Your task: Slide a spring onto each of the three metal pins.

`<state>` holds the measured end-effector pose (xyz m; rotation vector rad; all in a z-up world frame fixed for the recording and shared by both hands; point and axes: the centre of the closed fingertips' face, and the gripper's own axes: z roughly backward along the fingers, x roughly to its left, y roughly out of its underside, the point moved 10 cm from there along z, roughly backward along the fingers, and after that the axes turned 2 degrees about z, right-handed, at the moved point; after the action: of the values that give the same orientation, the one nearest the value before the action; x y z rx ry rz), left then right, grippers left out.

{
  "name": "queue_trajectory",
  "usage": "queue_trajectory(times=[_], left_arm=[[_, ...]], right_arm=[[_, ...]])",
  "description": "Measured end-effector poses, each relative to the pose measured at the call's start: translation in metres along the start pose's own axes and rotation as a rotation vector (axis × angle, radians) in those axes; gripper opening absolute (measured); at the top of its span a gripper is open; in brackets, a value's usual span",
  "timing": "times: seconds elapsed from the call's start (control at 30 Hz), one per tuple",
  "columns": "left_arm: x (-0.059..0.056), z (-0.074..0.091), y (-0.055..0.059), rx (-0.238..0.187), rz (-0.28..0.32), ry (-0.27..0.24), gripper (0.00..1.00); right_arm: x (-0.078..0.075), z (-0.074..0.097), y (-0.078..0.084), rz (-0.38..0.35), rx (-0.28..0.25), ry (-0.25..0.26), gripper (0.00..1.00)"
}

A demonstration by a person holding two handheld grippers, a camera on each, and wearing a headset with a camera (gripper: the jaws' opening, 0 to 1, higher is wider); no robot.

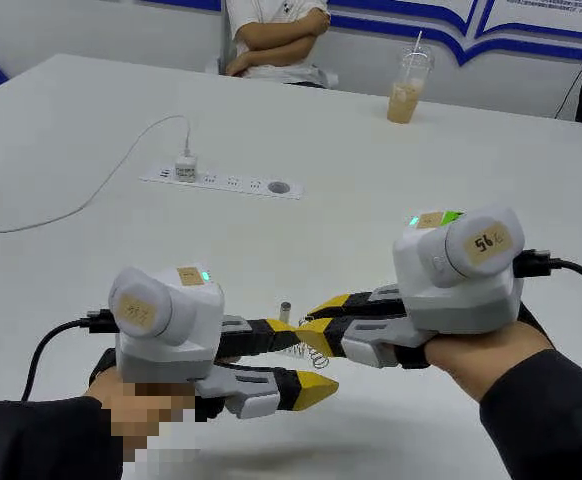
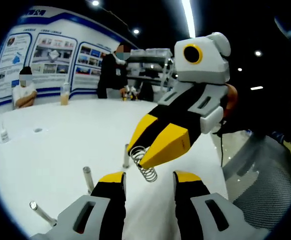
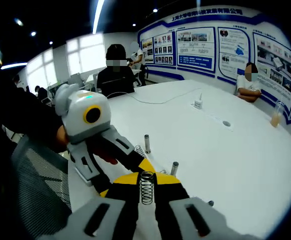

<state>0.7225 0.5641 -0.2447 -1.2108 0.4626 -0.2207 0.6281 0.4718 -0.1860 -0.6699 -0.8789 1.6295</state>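
the right gripper (image 3: 146,180) has its yellow-tipped jaws closed on a small coil spring (image 3: 146,189), held above the white tabletop (image 1: 391,180) just in front of the left gripper (image 2: 150,181), whose jaws stand apart with nothing between them. a bare metal pin (image 1: 284,310) stands upright on the tabletop just beyond the spring; the left gripper view shows two more bare pins beside it. farther back lie a power strip (image 1: 221,182) and a plastic drink cup (image 1: 408,88).

White table (image 1: 391,200), blue-trimmed poster wall (image 3: 220,45)
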Motion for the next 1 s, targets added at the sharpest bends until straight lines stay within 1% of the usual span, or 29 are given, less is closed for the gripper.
queue_trajectory(times=[0.1,0.27,0.4,0.47,0.57,1.0], left_arm=[[0.0009,0.0011,-0.0014,-0.013,0.001,-0.004,0.33],[0.0015,0.0019,-0.0021,-0.021,-0.002,-0.012,0.27],[0.0016,0.0026,-0.0024,-0.026,-0.017,-0.014,0.2],[0.0016,0.0028,-0.002,-0.026,-0.026,-0.013,0.18],[0.0014,0.0031,-0.0015,-0.024,-0.045,-0.012,0.13],[0.0036,0.0063,-0.0024,-0.026,-0.066,-0.03,0.12]], right_arm=[[0.0019,-0.0002,-0.0009,-0.012,-0.008,-0.01,0.12],[0.004,-0.0011,-0.002,-0.015,-0.012,-0.017,0.12],[0.0049,-0.0017,-0.0024,-0.016,-0.013,-0.022,0.12],[0.0048,-0.0016,-0.0027,-0.015,-0.014,-0.022,0.12],[0.0043,-0.0007,-0.0029,-0.011,-0.013,-0.02,0.12],[0.0059,0.0042,-0.0007,0.019,-0.012,-0.016,0.12]])
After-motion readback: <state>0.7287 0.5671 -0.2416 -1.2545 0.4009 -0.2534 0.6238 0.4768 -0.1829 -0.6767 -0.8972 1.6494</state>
